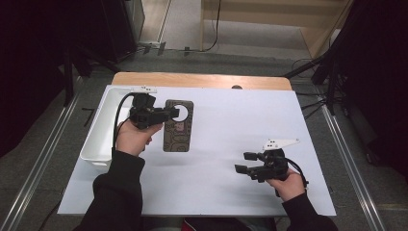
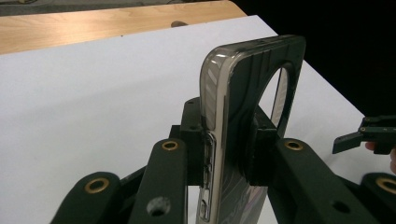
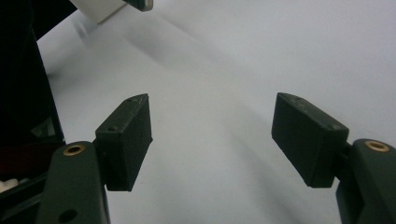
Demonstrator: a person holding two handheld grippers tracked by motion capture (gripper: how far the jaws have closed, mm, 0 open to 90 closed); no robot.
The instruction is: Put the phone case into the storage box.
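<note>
Across the desk [image 1: 216, 144] lies a white sheet, with a white bin [image 1: 98, 139] at its left edge. Near that bin we hold the phone case [image 1: 178, 126] up off the sheet — a dark, patterned shell with a round camera cutout and clear sides. We judge it light, thin and somewhat flexible, its glossy rim likely slippery, so a grip across the flat faces near one end seems safest, as squeezing the edges could bow it. Our left hand-held gripper [image 1: 174, 114] is clamped on it just so: in the left gripper view the pads press both faces of the case, which stands on edge between them. Our right hand-held gripper [image 1: 248, 162] hovers well apart, jaws spread and holding nothing.
</note>
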